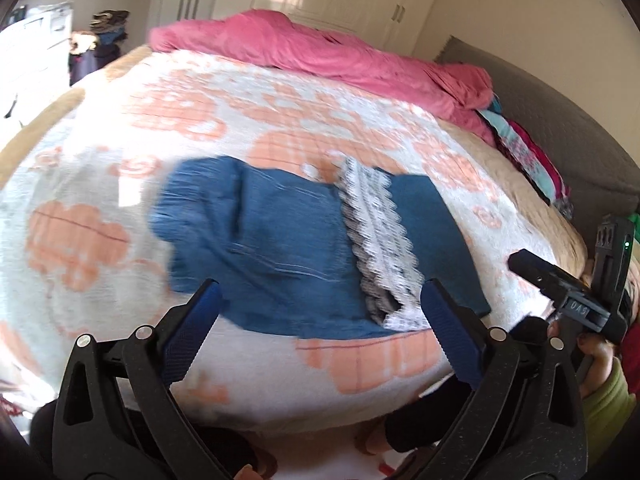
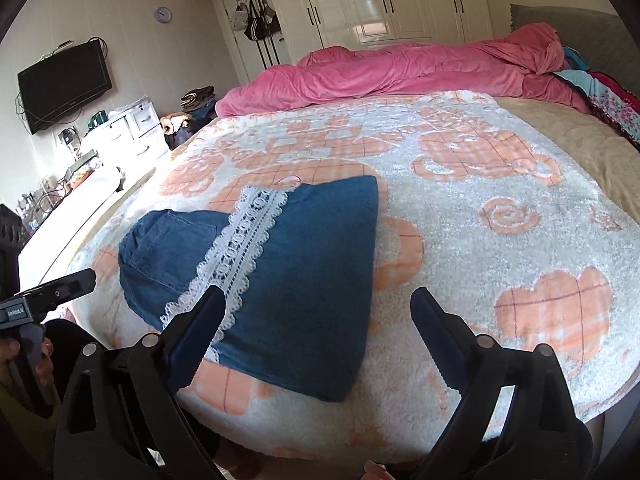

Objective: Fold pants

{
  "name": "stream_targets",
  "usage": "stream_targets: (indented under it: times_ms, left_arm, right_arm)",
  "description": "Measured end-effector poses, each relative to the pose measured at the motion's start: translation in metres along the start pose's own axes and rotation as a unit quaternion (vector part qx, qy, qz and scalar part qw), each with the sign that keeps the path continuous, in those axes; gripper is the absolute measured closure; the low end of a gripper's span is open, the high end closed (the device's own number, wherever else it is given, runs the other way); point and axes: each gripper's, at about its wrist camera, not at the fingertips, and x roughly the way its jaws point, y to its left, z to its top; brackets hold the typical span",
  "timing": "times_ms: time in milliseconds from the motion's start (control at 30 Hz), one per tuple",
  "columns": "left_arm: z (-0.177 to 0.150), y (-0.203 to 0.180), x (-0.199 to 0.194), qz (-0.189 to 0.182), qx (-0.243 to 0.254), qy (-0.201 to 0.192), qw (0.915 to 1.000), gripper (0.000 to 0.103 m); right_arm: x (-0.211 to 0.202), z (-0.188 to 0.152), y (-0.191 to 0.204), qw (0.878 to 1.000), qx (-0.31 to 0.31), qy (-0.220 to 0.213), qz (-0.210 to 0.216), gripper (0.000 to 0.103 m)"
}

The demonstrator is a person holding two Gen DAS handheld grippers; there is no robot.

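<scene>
Blue denim pants [image 1: 280,248] with a white lace band [image 1: 380,240] lie folded on the white and peach blanket [image 1: 100,160] of a bed. They also show in the right wrist view [image 2: 312,280], lace band [image 2: 240,256] across them. My left gripper [image 1: 320,304] is open and empty, just above the pants' near edge. My right gripper [image 2: 316,316] is open and empty, over the near right part of the pants. The right gripper's body shows at the right edge of the left wrist view [image 1: 576,292].
A pink duvet [image 2: 400,72] is bunched along the far side of the bed. Patterned bedding [image 2: 608,100] lies by the grey headboard [image 1: 560,128]. White wardrobes [image 2: 400,0], a wall television [image 2: 64,84] and a cluttered white dresser [image 2: 120,132] stand beyond.
</scene>
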Motion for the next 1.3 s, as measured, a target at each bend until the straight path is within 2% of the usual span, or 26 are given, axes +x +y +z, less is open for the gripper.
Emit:
stream_targets:
  times_ms: [200,267,400,500,567,600,667,733,833,933,1067,1300]
  left_arm:
    - [0.0,0.036,-0.001,0.014,-0.056,-0.003,0.9983,0.01]
    - [-0.001,0.047,0.001,0.014,-0.077,-0.002,0.9969,0.01]
    - [-0.003,0.065,0.007,0.008,-0.109,0.001,0.994,0.01]
    - [-0.006,0.077,0.013,-0.006,-0.133,0.004,0.9911,0.01]
    - [-0.008,0.083,0.02,-0.02,-0.151,0.016,0.9882,0.01]
    - [-0.009,0.086,0.023,-0.039,-0.158,0.017,0.9865,0.01]
    - [-0.011,0.09,0.027,-0.043,-0.166,0.018,0.985,0.01]
    - [-0.013,0.094,0.033,-0.062,-0.176,0.018,0.9823,0.022]
    - [-0.016,0.096,0.041,-0.07,-0.176,0.019,0.9817,0.029]
    - [-0.018,0.1,0.047,-0.077,-0.18,0.018,0.9805,0.03]
    - [-0.021,0.105,0.05,-0.089,-0.18,0.009,0.9796,0.03]
    - [-0.023,0.108,0.05,-0.1,-0.18,0.0,0.9785,0.027]
  right_arm:
    - [0.008,0.033,0.034,0.998,-0.045,-0.007,0.032,0.01]
    - [0.013,0.044,0.047,0.997,-0.059,-0.006,0.048,0.006]
    - [0.032,0.069,0.077,0.992,-0.082,0.015,0.094,0.006]
    - [0.051,0.085,0.111,0.985,-0.127,0.033,0.108,0.006]
    - [0.069,0.096,0.135,0.979,-0.158,0.049,0.12,0.006]
    - [0.076,0.1,0.143,0.977,-0.166,0.056,0.125,0.006]
    - [0.099,0.108,0.163,0.968,-0.183,0.086,0.145,0.006]
    - [0.121,0.112,0.18,0.961,-0.195,0.118,0.155,0.006]
    - [0.154,0.114,0.204,0.951,-0.221,0.152,0.154,0.006]
    - [0.179,0.11,0.225,0.942,-0.25,0.175,0.141,0.006]
    - [0.202,0.106,0.243,0.93,-0.269,0.204,0.147,0.006]
    - [0.242,0.093,0.272,0.901,-0.316,0.264,0.139,0.006]
